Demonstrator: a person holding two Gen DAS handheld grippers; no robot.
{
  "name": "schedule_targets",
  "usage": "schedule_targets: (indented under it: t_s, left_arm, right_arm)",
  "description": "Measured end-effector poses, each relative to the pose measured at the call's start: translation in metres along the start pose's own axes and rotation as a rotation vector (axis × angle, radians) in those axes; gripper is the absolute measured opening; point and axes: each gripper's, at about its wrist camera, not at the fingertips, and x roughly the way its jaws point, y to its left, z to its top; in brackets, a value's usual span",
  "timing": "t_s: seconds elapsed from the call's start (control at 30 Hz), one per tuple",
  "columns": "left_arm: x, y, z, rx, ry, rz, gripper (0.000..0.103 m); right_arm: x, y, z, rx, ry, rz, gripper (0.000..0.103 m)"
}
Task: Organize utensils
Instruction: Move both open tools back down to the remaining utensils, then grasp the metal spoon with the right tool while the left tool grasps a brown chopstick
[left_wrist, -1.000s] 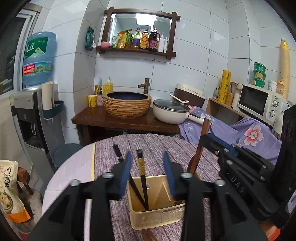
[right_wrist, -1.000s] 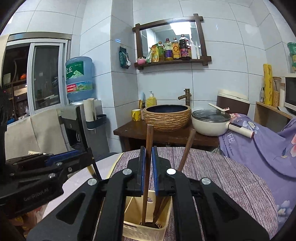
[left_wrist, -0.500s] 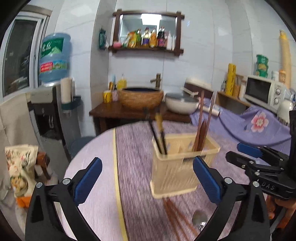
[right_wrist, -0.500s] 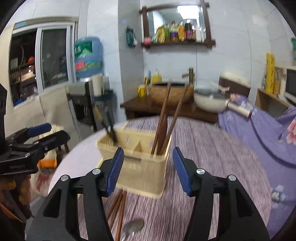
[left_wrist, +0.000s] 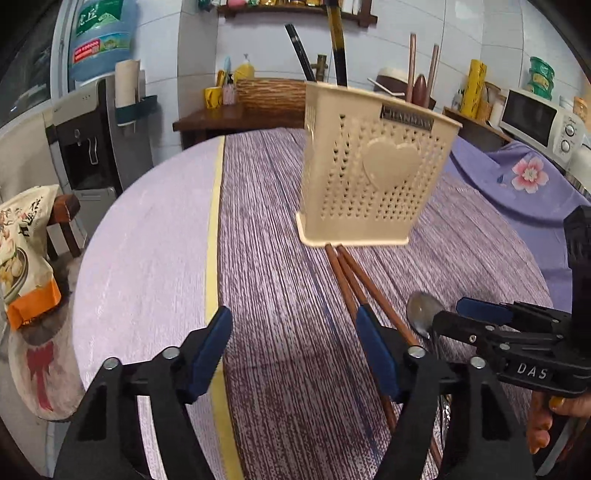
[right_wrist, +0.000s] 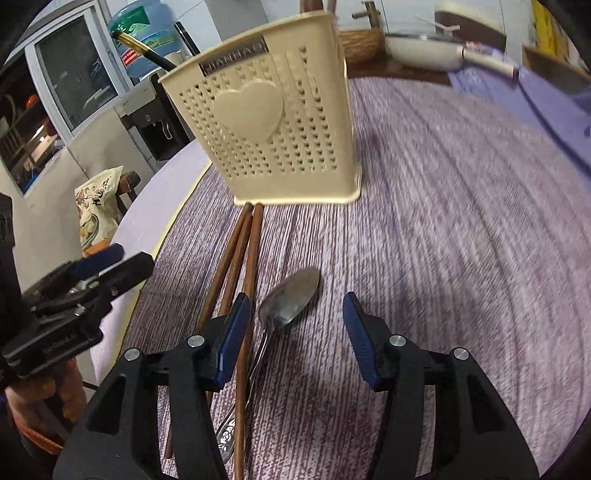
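A beige perforated utensil holder (left_wrist: 373, 177) with a heart on its front stands on the round table; it also shows in the right wrist view (right_wrist: 269, 125). Black and brown chopsticks stand in it. Several brown chopsticks (left_wrist: 351, 280) lie in front of it, beside a metal spoon (right_wrist: 288, 302), which also shows in the left wrist view (left_wrist: 423, 317). My left gripper (left_wrist: 295, 347) is open and empty, low over the cloth. My right gripper (right_wrist: 295, 332) is open and empty, just above the spoon and the loose chopsticks (right_wrist: 243, 258).
The table has a purple striped cloth (left_wrist: 280, 229) with a yellow band. A water dispenser (left_wrist: 92, 122) and a snack bag (left_wrist: 22, 243) are off to the left. A wooden counter with a basin is behind, a microwave (left_wrist: 539, 122) to the right.
Both grippers have pulled back from the holder and dropped low toward the table. The right gripper, shut on a chopstick a second ago, let it go in the holder and is open.
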Motion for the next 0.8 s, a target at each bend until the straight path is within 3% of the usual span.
schedule_targets:
  t_s: [0.13, 0.3, 0.47, 0.8]
  left_arm:
    - [0.005, 0.002, -0.005, -0.023, 0.023, -0.024, 0.055]
    - [0.008, -0.004, -0.008, 0.002, 0.037, -0.035, 0.054]
    - [0.009, -0.007, -0.009, 0.006, 0.038, -0.03, 0.054]
    - [0.008, -0.004, -0.007, 0.006, 0.04, -0.03, 0.054]
  right_arm:
    - [0.002, -0.001, -0.002, 0.019, 0.01, 0.029, 0.047]
    - [0.002, -0.008, 0.005, 0.052, 0.005, 0.017, 0.046]
    - [0.002, 0.005, 0.007, -0.028, 0.002, -0.099, 0.046]
    - [0.023, 0.036, 0.004, -0.144, 0.059, -0.182, 0.047]
